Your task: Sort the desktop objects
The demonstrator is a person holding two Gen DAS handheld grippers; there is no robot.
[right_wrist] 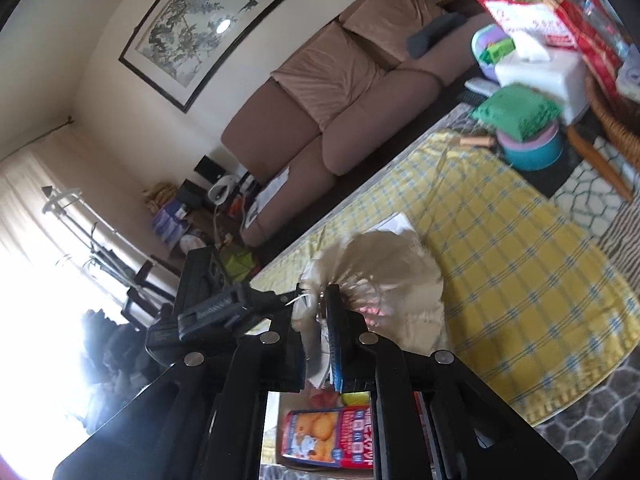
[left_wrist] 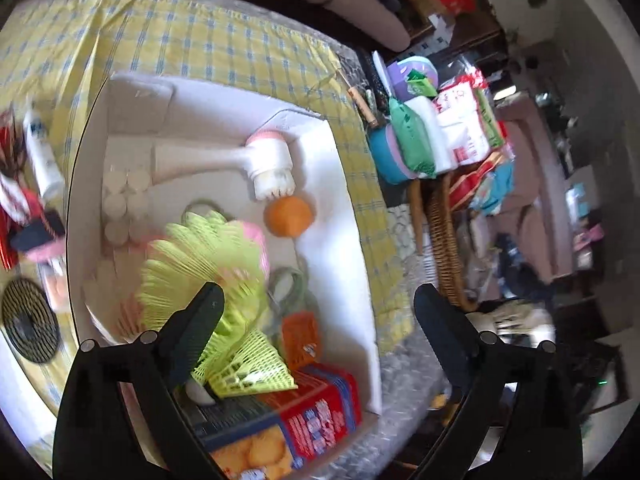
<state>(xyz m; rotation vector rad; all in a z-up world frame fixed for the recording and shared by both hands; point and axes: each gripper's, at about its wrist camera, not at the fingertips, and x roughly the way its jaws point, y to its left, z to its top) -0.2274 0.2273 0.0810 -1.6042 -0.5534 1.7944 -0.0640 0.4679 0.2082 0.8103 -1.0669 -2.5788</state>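
A white box [left_wrist: 344,184] on the yellow checked cloth [left_wrist: 208,44] holds a white face brush [left_wrist: 256,160], an orange ball [left_wrist: 287,214], green-handled scissors [left_wrist: 288,288], a small orange box [left_wrist: 301,339], a red biscuit box [left_wrist: 288,428] and yellow shuttlecocks [left_wrist: 208,264]. My left gripper [left_wrist: 318,292] hangs open over the box. One yellow shuttlecock [left_wrist: 248,368] lies on the biscuit box beside the left finger [left_wrist: 196,328], not pinched. In the right wrist view my right gripper [right_wrist: 316,300] is shut on a white feather shuttlecock [right_wrist: 384,276], above the cloth [right_wrist: 500,248]. The biscuit box [right_wrist: 324,436] shows below it.
A white bottle [left_wrist: 42,156], red packets and a round black mesh disc [left_wrist: 28,326] lie left of the box. Beyond the table's far end stand a wicker chair [left_wrist: 444,232] and piled packets [left_wrist: 460,132]. A brown sofa [right_wrist: 340,92] lines the wall.
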